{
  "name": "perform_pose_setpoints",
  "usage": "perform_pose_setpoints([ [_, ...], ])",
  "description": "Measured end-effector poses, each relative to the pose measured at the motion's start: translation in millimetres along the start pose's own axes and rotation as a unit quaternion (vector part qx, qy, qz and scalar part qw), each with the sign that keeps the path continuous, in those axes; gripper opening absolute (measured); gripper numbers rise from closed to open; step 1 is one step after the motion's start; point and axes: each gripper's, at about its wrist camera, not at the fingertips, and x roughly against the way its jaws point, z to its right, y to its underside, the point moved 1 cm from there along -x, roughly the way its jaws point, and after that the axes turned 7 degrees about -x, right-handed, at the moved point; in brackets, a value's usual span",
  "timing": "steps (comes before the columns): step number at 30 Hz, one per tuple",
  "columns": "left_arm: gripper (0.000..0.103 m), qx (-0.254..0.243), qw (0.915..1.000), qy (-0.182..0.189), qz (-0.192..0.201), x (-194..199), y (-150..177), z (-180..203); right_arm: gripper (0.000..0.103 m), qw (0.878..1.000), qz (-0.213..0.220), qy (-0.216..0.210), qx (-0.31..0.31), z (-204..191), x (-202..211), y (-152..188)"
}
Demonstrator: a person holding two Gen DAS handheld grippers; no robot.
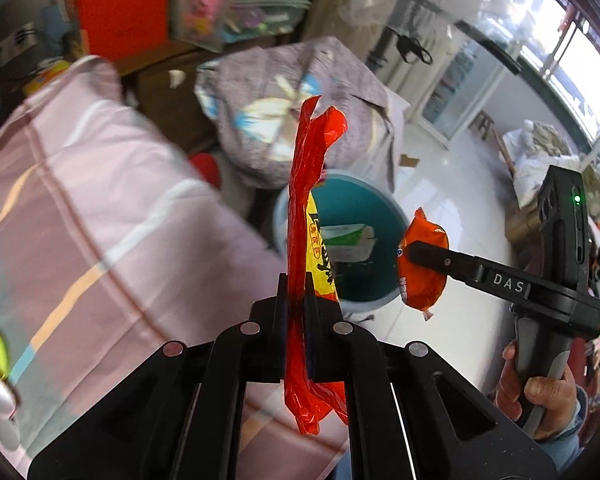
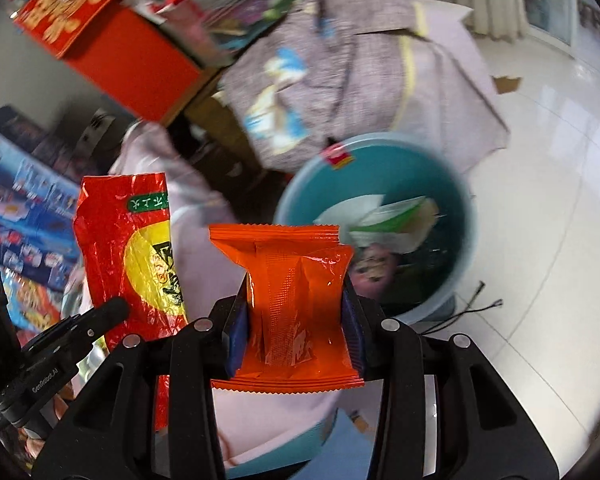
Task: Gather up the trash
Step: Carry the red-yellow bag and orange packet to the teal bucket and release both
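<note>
Two wrappers are held, one per gripper: the left gripper [image 1: 296,284] is clamped on a red wrapper [image 1: 306,208], the right gripper [image 2: 296,300] on an orange packet [image 2: 296,304]. One teal bin [image 2: 466,200] sits at one o'clock of the packet.

Bin [image 2: 466,240] contents blurred, partly hidden

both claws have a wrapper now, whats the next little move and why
Probably carry both on over the teal bin before releasing. The left claw is shut on the red and yellow wrapper, the right claw on the orange packet, and the bin lies just ahead with trash already inside.
</note>
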Motion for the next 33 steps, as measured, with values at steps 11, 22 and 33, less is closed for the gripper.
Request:
perform_pose_setpoints([
  [11, 0.007, -0.009, 0.9979, 0.045, -0.047, -83, -41, 29, 0.04, 0.999, 0.0, 0.039, -0.032, 40, -5, -34],
  [22, 0.016, -0.011, 0.995, 0.054, -0.084, -143, -61, 35, 0.04, 0.997, -0.005, 0.068, -0.042, 50, -14, -53],
  [33, 0.086, 0.003, 0.9975, 0.027, -0.065, -123, -50, 14, 0.04, 0.997, -0.021, 0.071, -0.029, 40, -31, -57],
])
